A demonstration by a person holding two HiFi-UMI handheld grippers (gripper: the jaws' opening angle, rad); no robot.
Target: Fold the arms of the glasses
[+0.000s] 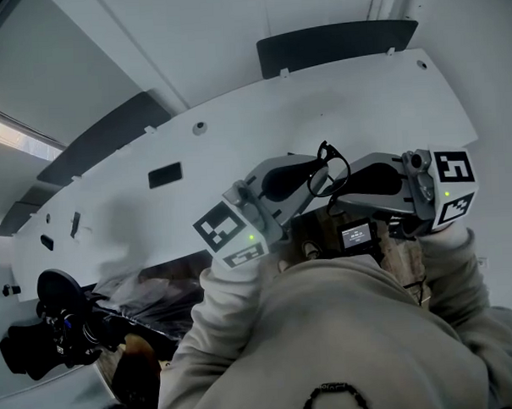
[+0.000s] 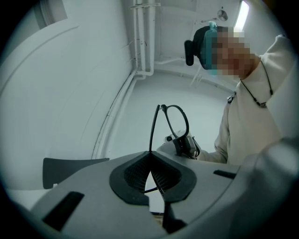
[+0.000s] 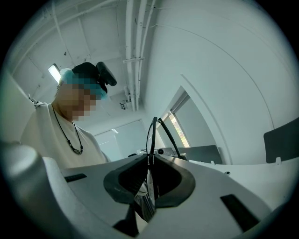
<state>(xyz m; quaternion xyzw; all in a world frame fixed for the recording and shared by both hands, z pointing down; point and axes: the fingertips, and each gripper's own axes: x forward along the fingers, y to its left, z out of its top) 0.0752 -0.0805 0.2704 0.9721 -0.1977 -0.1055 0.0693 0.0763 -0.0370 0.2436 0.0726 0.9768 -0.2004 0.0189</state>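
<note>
Black thin-rimmed glasses [image 1: 329, 169] hang in the air between my two grippers, in front of the person's chest. My left gripper [image 1: 311, 177] comes in from the left and is shut on one thin arm [image 2: 152, 130] of the glasses. That arm rises out of the pinched jaws [image 2: 149, 158] towards a round lens rim [image 2: 176, 120]. My right gripper [image 1: 345, 180] faces it from the right and is shut on the glasses front, seen edge-on [image 3: 152, 133] between its jaws [image 3: 150, 159]. A second arm [image 3: 169, 137] slants off to the right.
A white curved table [image 1: 236, 128] lies beyond the grippers, with dark panels [image 1: 334, 43] at its far edge. Black camera gear [image 1: 54, 323] sits at the lower left. A small device with a screen [image 1: 357, 235] lies under the right gripper. The person's pale sleeve [image 2: 243, 126] is close by.
</note>
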